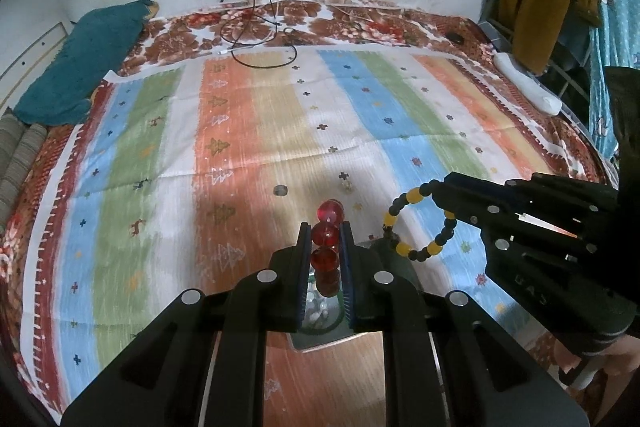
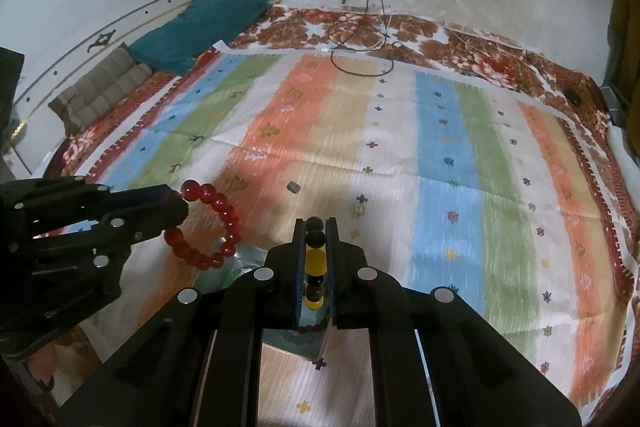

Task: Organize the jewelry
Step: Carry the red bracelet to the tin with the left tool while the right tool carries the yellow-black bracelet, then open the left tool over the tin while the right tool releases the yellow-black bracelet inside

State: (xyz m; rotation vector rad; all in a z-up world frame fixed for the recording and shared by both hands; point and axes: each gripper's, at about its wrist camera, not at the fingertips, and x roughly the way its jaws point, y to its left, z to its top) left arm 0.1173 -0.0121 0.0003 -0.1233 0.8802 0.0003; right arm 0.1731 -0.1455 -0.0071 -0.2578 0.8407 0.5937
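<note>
**Red and black-yellow bracelets both in the air, none yet put away**

Red beads of one bracelet (image 1: 327,247) sat pinched between the fingers of the left claw (image 1: 326,227); in the right wrist view the same red bracelet hung as a loop off that claw, clear of the bed; the right claw (image 2: 316,227) was pressed onto a black-and-yellow bead bracelet (image 2: 315,259), whose loop showed in the left view dangling free beside the left claw, the two near each other but apart.

Under both claws lay a greenish glass dish (image 1: 320,311) with small pale pieces in it; contents too blurred to name; it rested on the striped bedspread (image 1: 248,131).

Two small loose items remained out on the spread, a dark ring-like piece (image 1: 280,190) and a pale one (image 1: 346,185) just beyond it; what they were I could not tell.

Judgement: task midway at best; both bracelets lifted, neither deposited; the dish looked the likely destination; the two loose pieces still to be gathered afterwards.
</note>
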